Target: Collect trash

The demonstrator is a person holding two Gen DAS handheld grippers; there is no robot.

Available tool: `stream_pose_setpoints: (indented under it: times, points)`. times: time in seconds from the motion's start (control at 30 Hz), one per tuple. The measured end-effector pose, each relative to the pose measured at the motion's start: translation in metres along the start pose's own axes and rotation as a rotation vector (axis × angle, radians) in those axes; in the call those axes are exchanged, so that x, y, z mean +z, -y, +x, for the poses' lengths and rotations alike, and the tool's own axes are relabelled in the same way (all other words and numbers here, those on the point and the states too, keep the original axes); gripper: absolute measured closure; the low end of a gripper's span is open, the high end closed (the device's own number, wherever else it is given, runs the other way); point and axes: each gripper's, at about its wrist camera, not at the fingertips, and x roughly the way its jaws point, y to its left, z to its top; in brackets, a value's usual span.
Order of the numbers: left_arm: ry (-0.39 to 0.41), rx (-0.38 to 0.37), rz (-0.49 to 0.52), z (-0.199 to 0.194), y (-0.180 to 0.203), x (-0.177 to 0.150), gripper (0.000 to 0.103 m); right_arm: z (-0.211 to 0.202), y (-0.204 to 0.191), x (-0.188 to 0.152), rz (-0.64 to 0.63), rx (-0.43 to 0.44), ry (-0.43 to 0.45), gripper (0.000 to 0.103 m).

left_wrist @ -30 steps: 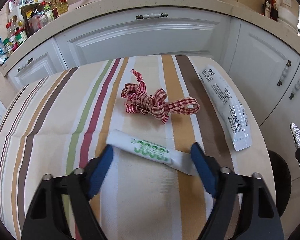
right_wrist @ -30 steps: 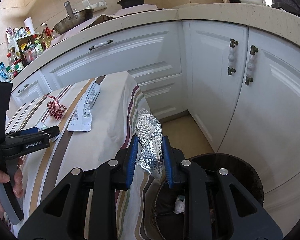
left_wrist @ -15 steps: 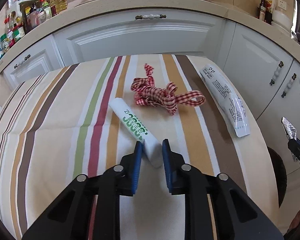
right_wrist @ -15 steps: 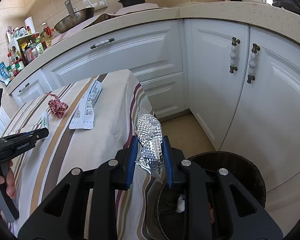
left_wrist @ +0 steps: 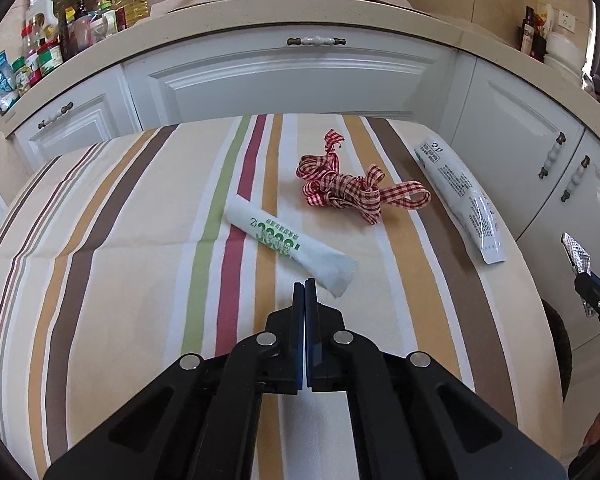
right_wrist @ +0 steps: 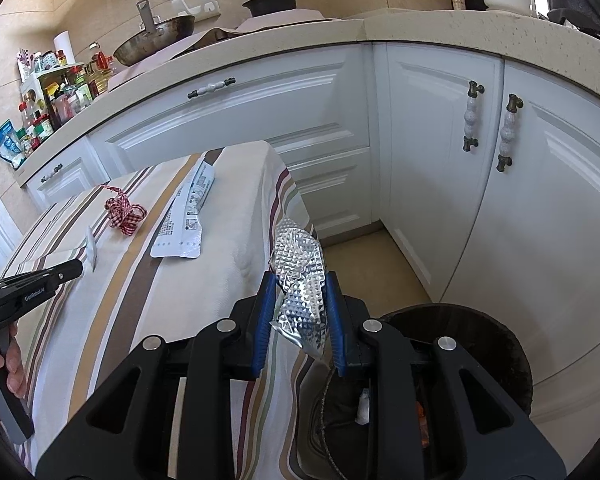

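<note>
A white wrapper with green print (left_wrist: 288,242) lies on the striped tablecloth (left_wrist: 132,240). My left gripper (left_wrist: 304,286) is shut with nothing between its jaws, and its tip touches the wrapper's near end. In the right wrist view the left gripper (right_wrist: 78,268) meets that wrapper's edge (right_wrist: 91,249). A red checked ribbon (left_wrist: 354,188) and a long white packet (left_wrist: 460,196) lie farther back. My right gripper (right_wrist: 300,312) is shut on crumpled silver foil (right_wrist: 302,280), above the rim of the dark trash bin (right_wrist: 480,344) on the floor.
White kitchen cabinets (right_wrist: 440,160) curve around the table and bin. The counter holds bottles and jars (left_wrist: 60,32) at the left and a pan (right_wrist: 156,40). The table's right edge drops beside the bin.
My left gripper closed from wide open; the white wrapper turned, slipped out of the jaws and now lies just ahead of the shut tip. The right gripper held still with the foil.
</note>
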Motion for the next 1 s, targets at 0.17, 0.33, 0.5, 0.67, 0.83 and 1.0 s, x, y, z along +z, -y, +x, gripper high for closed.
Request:
stream_pose_setpoints:
  times: [0.17,0.33,0.5,0.67,0.83,1.0]
  points:
    - [-0.029,-0.029,-0.074,0.004,-0.004,0.009,0.078,-0.001,-0.002,0.001,-0.001,0.007,0.001,0.079]
    - [0.007,-0.008,-0.076,-0.002,0.002,0.014,0.052,0.0,0.003,0.002,0.003,0.008,-0.002,0.079]
    - [0.01,0.041,-0.041,0.01,0.014,0.018,0.044,0.004,0.009,0.001,0.017,0.01,-0.003,0.079]
    - [-0.015,0.061,-0.06,0.02,0.008,0.02,0.047,0.006,0.013,0.0,0.026,0.013,-0.007,0.079]
    - [-0.023,0.074,-0.05,0.016,-0.001,0.014,0.08,0.008,0.014,-0.001,0.027,0.017,-0.009,0.079]
    - [-0.02,0.063,-0.049,0.012,-0.01,0.008,0.099,0.008,0.011,-0.002,0.022,0.02,-0.011,0.079]
